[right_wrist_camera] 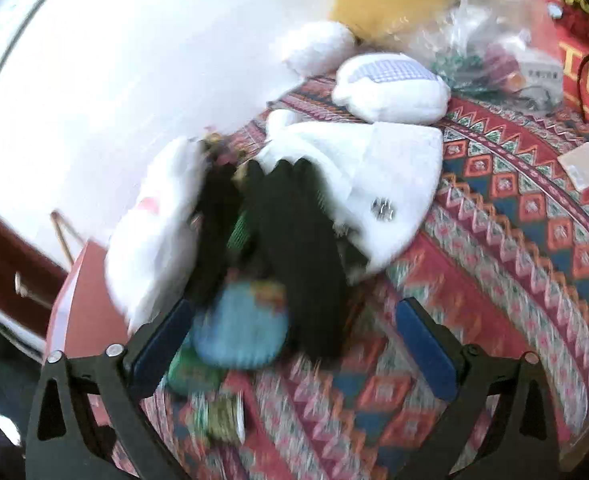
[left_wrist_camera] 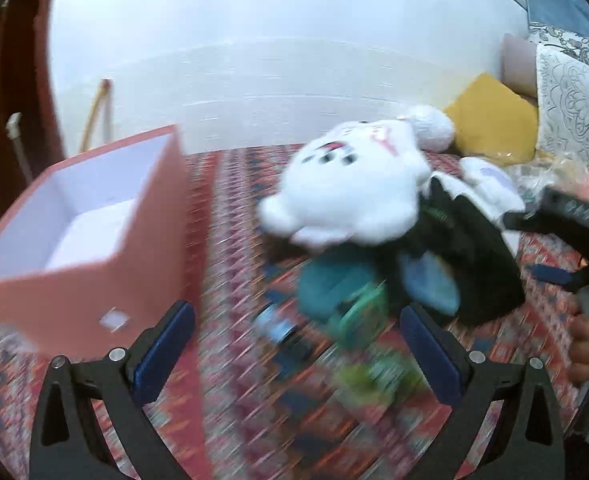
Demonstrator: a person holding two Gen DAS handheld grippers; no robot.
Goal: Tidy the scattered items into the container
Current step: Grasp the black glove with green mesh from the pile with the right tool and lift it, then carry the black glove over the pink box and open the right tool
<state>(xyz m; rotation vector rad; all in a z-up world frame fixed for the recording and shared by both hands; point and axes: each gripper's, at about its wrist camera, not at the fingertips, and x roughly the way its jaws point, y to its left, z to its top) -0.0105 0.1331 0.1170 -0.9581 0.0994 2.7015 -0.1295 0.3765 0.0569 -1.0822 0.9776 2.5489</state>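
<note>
**Both grippers wide above the toy pile**

The left gripper hangs with jaws spread wide, nothing between them, over the patterned cloth. The pink box sits open at its left, white inside. The white plush toy lies beside the box on a heap of black fabric and a blurred teal item. The right gripper gapes wide too, gripping nothing, above the black fabric.

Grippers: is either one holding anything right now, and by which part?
Nothing is held. The left gripper and right gripper both stand with jaws wide apart above the plush toy and the pile; no pad presses on anything.
</note>
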